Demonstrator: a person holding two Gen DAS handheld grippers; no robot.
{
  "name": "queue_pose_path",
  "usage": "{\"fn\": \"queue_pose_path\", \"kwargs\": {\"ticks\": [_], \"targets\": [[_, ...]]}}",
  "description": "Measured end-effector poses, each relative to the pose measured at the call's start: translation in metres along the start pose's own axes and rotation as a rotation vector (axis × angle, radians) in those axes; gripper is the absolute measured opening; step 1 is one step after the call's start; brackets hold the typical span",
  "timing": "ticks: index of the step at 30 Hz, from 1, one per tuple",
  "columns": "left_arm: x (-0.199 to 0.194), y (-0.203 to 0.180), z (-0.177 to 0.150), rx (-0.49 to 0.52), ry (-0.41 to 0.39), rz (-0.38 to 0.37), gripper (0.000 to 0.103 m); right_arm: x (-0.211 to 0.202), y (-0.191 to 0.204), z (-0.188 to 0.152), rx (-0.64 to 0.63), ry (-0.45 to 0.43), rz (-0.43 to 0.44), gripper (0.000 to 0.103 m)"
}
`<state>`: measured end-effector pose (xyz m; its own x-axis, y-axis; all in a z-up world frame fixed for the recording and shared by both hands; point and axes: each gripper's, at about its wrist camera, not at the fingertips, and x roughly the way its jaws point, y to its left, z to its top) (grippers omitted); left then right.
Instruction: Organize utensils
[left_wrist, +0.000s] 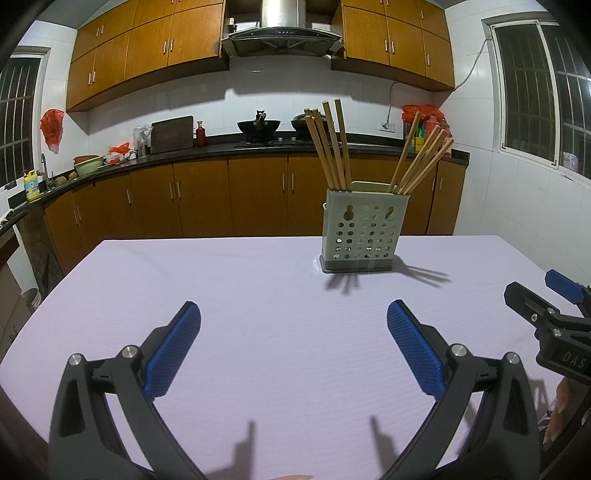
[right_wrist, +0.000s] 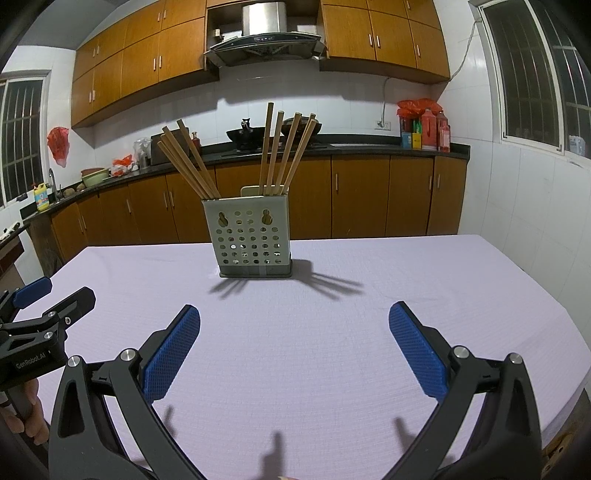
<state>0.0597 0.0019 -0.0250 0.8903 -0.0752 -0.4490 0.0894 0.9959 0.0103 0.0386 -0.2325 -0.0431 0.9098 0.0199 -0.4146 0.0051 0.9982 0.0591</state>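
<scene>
Chopsticks (right_wrist: 192, 162) stand in two fanned bunches in the holder (right_wrist: 251, 236) at your 12 o'clock on the table (right_wrist: 443, 295); both grippers, left (left_wrist: 293, 349) and right (right_wrist: 293, 349), gape empty, so approach one stick squarely, well clear of its neighbours

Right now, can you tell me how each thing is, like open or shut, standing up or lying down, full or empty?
Left tongs: open, holding nothing, above the table.
Right tongs: open, holding nothing, above the table.
Holder: standing upright on the table, with chopsticks inside.
Chopsticks: standing in the holder in two bunches, leaning outward.
Table: covered by a pale purple cloth.
Cupboards: doors shut.
</scene>
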Motion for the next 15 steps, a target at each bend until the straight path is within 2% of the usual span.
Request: {"fn": "queue_pose_path", "kwargs": {"ticks": [15], "targets": [[0.0002, -0.0015, 0.0005, 0.0, -0.001, 0.0, 0.099, 0.0, 0.0003, 0.0001, 0.004, 0.003, 0.002, 0.101]]}}
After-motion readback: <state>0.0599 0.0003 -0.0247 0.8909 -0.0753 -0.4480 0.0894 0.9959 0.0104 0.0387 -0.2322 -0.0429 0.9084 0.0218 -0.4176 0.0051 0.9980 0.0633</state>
